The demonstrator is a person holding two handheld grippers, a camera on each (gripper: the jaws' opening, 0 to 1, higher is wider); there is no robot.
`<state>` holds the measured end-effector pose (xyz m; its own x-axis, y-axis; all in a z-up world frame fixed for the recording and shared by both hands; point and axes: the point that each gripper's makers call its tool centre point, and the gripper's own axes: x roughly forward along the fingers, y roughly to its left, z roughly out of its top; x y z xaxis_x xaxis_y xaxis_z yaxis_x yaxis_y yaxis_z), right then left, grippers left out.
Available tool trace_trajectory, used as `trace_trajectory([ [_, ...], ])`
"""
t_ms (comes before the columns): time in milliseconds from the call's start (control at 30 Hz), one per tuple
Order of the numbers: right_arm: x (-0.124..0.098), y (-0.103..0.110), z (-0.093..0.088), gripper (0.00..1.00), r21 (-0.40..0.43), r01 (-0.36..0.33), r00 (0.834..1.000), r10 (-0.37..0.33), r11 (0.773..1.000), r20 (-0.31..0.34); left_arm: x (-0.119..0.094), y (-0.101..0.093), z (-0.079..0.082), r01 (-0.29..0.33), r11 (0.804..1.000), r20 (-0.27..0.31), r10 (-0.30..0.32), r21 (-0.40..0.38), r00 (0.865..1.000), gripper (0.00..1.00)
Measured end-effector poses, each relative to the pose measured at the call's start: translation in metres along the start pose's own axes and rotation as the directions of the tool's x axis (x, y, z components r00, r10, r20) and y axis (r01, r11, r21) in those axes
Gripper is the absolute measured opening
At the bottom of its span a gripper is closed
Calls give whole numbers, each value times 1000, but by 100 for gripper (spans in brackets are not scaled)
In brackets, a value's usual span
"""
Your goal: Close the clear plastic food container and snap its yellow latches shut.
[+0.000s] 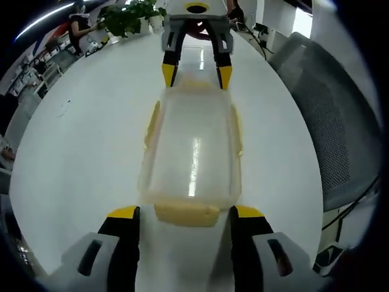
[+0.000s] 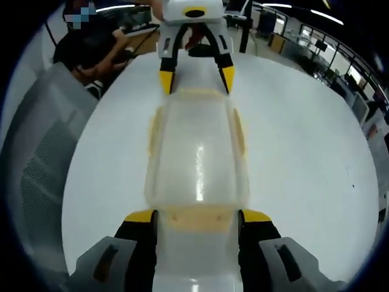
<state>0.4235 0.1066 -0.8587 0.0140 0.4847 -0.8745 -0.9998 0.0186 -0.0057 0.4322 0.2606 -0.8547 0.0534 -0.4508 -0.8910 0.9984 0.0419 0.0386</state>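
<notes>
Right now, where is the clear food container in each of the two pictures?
Left gripper view: the clear food container lies in the middle on the white table, between the left gripper below and the right gripper above.
Right gripper view: the container is again central, the right gripper below and the left gripper above.
Shared landmark: the grey mesh chair.

White glossy table [image 1: 91, 134] carries a ceiling-light glare streak. Grey mesh office chair [image 1: 331, 121] sits beside the table; it appears in the right gripper view too [image 2: 42, 158]. Potted green plant [image 1: 127, 17] stands at the table's far edge. Open-plan office behind: rows of desks [image 2: 331, 58], long ceiling strip lights [image 2: 304, 9], bright window [image 1: 302, 21]. Person in dark clothes [image 2: 94, 45] seated near the far end of the table. Cables [image 1: 258, 36] trail near the far edge.
</notes>
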Motion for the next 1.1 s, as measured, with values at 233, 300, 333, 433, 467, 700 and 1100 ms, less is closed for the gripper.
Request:
trace_trajectory([
  [233,0,0,-1,51,-6,-4,1000,4,1000,-3,1,-5,1,29,999,17,-29,18,999,53],
  [300,-1,0,-2,47,-8,-5,1000,4,1000,-7,1,-9,2,41,998,20,-42,41,999,50],
  [333,-1,-1,-2,47,-6,-3,1000,3,1000,-10,1,-10,2,43,998,20,-44,46,999,50],
  [433,-2,-1,-3,41,-5,0,1000,0,1000,-15,1,-7,1,36,999,20,-36,28,999,48],
  [467,-2,-2,-4,40,-8,0,1000,0,1000,-17,1,-6,1,32,999,22,-33,24,999,48],
  [700,-2,-1,-4,40,-5,0,1000,0,1000,-19,1,-7,2,34,999,17,-34,31,999,47],
  [1100,-2,6,-3,40,15,1,1000,-1,1000,-24,-2,-7,2,51,997,58,-54,52,997,39],
])
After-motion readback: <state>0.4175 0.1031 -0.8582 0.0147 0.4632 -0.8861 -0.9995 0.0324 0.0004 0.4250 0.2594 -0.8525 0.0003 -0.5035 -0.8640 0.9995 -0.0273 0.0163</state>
